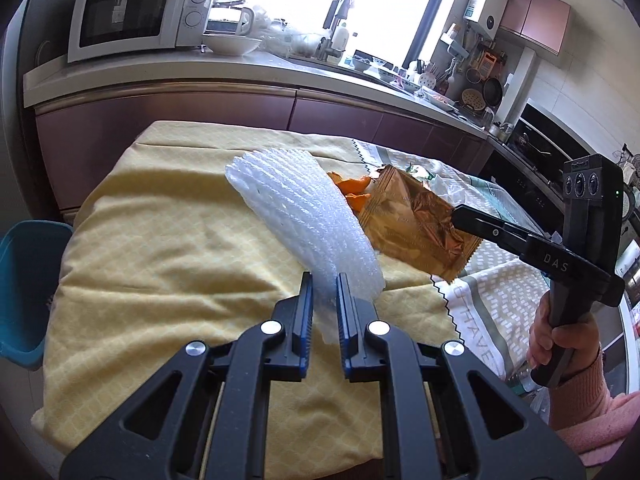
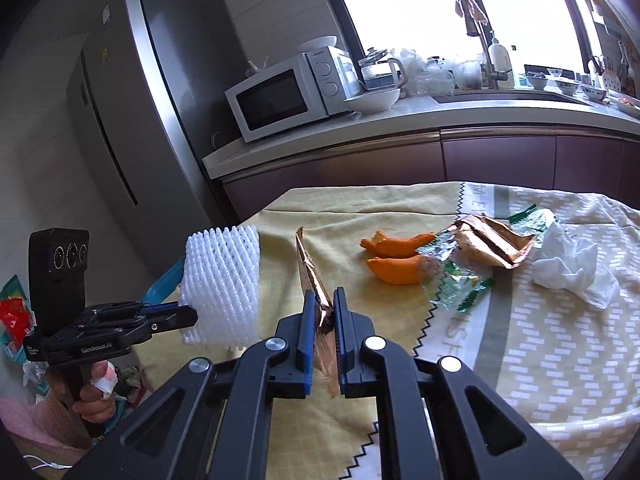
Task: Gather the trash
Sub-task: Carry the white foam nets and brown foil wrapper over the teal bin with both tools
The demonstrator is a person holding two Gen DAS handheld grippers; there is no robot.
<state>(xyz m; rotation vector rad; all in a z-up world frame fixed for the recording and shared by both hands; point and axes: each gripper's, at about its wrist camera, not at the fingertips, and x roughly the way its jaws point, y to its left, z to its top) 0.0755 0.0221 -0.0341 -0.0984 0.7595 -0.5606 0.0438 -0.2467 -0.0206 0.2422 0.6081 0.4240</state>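
Two hand-held grippers over a cloth-covered surface (image 2: 400, 208) in a kitchen. The left gripper (image 1: 324, 280) has its jaws narrowed onto the near edge of a white foam net sleeve (image 1: 304, 216), which is lifted clear of the yellow cloth (image 1: 160, 248) and tilts up and away from the fingers. In the right wrist view the same sleeve (image 2: 222, 284) hangs at the tip of the left gripper (image 2: 188, 316), whose handle is gripped by the person's left hand (image 2: 94, 396).

The right gripper (image 2: 322, 300) is closed on one corner of a copper foil wrapper (image 2: 310, 276), seen edge-on and rising away from the pads. In the left wrist view this wrapper (image 1: 412, 224) hangs from the right gripper (image 1: 456, 216), raised off the cloth, with the right hand (image 1: 560, 344) and a pink sleeve (image 1: 600, 412) below it.

Trash still lying on the surface: orange peel (image 2: 396, 256), a second copper wrapper (image 2: 492, 244), clear wrappers with green print (image 2: 460, 280) and a crumpled white tissue (image 2: 572, 268), all on or near a patterned white-and-grey towel (image 2: 540, 340) laid beside the yellow cloth. The peel lies between the held wrapper and the second wrapper.

Background: a white microwave (image 2: 280, 96) on the kitchen counter (image 2: 440, 116), a steel refrigerator (image 2: 132, 92), and a blue bin (image 1: 28, 288) to the left of the surface.
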